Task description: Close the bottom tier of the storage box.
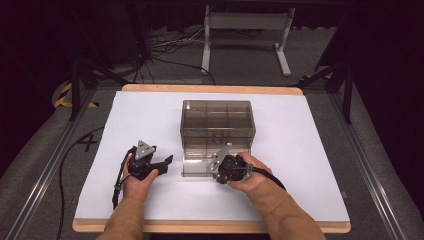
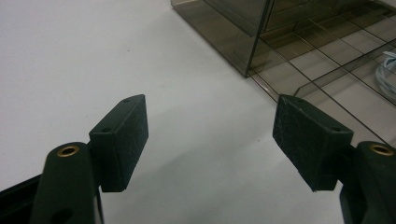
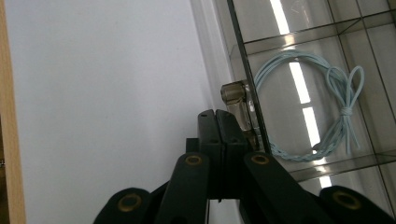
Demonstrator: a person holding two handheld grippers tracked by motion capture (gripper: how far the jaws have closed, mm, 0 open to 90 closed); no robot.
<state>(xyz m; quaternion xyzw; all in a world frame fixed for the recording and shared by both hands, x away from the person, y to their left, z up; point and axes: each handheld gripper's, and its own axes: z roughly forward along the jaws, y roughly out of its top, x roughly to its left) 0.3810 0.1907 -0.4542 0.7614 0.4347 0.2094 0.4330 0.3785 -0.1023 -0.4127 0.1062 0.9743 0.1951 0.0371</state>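
Two claws work at the smoky clear plastic organizer box point(image 1: 217, 131), which sits at the middle of the white counter point(image 1: 125, 125): the right claw point(image 3: 223, 122), jaws pressed together, noses against the small latch tab point(image 3: 235, 95) on the box's near edge at 6 o'clock, while the left claw point(image 2: 210, 140) hovers at 8 o'clock with jaws spread wide and empty. Inside lies a limp, light coil of pale blue cord point(image 3: 317, 105). Judging by looks, the box is light, rigid, slick and scratch-prone, best taken by that latch or the lid's rim.
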